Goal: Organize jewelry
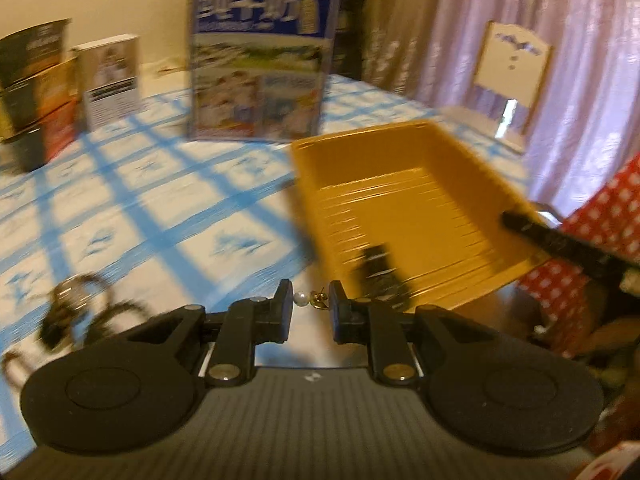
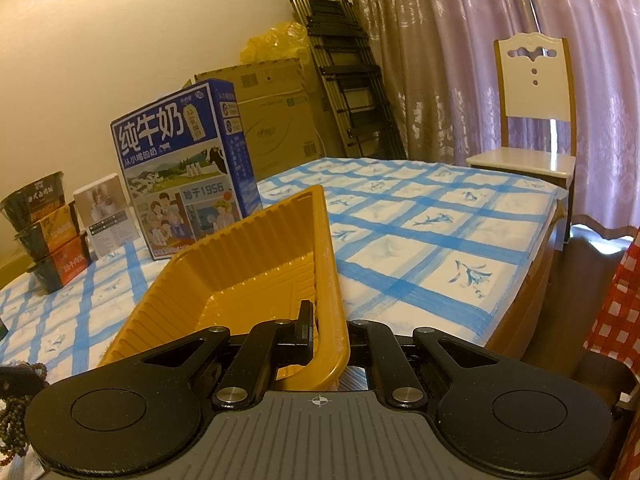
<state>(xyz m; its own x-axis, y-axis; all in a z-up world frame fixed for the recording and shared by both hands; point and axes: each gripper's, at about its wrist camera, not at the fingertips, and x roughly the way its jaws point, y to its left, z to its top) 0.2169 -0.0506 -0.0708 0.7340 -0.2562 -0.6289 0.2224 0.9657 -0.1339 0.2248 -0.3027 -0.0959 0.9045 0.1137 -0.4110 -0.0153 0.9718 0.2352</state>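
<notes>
My left gripper (image 1: pixel 310 300) is shut on a small pearl earring (image 1: pixel 300 299) with a gold hook, held between the fingertips above the blue-checked tablecloth (image 1: pixel 160 208). Just right of it stands a yellow ribbed plastic tray (image 1: pixel 400 200), with no jewelry showing inside. My right gripper (image 2: pixel 330 332) is shut on the near wall of that yellow tray (image 2: pixel 248 264), which sits tilted; one of its fingers is hidden behind the wall. Dark blurred bracelets (image 1: pixel 80 308) lie on the cloth at the lower left. A string of brown beads (image 2: pixel 12 412) shows at the left edge.
A blue milk box (image 2: pixel 184 168), a small white box (image 2: pixel 108 216) and stacked noodle bowls (image 2: pixel 48 236) stand at the table's back left. Beyond the table are a white chair (image 2: pixel 532 120), a folded ladder (image 2: pixel 344 72), cardboard boxes and curtains. Red dotted cloth (image 1: pixel 592 232) is at the right.
</notes>
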